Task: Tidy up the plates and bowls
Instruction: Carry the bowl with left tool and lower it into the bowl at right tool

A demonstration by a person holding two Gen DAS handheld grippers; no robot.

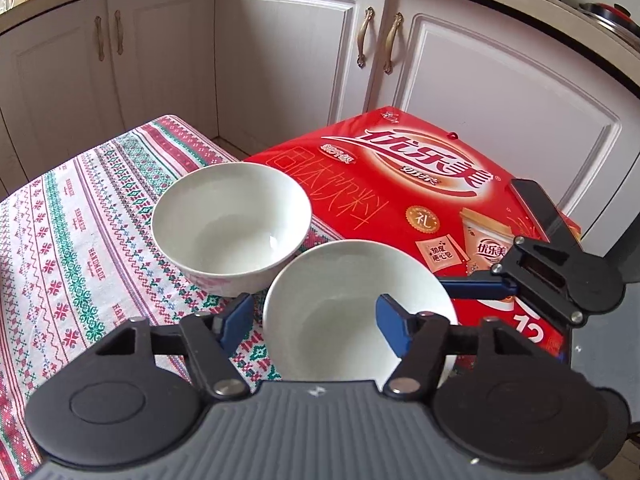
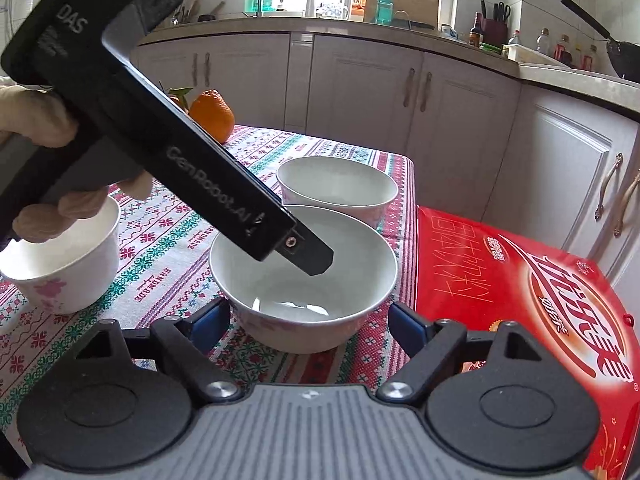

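Note:
Two white bowls stand on the patterned tablecloth [image 1: 60, 240]. In the left wrist view the near bowl [image 1: 340, 304] sits between my left gripper's [image 1: 316, 320] open blue fingers; one pad [image 1: 390, 316] is over its inside, the other outside its left rim. The far bowl [image 1: 230, 224] stands just behind it. In the right wrist view my right gripper [image 2: 310, 324] is open, its fingers either side of the near bowl [image 2: 304, 276], not touching. The left gripper's body [image 2: 200, 168] reaches over that bowl. The far bowl [image 2: 336, 186] is behind. A third white bowl [image 2: 60, 264] stands at left.
A red drink carton [image 1: 420, 196] lies right of the bowls, and also shows in the right wrist view [image 2: 520, 300]. An orange [image 2: 212, 114] sits at the table's far side. White kitchen cabinets [image 1: 300, 60] stand beyond the table edge.

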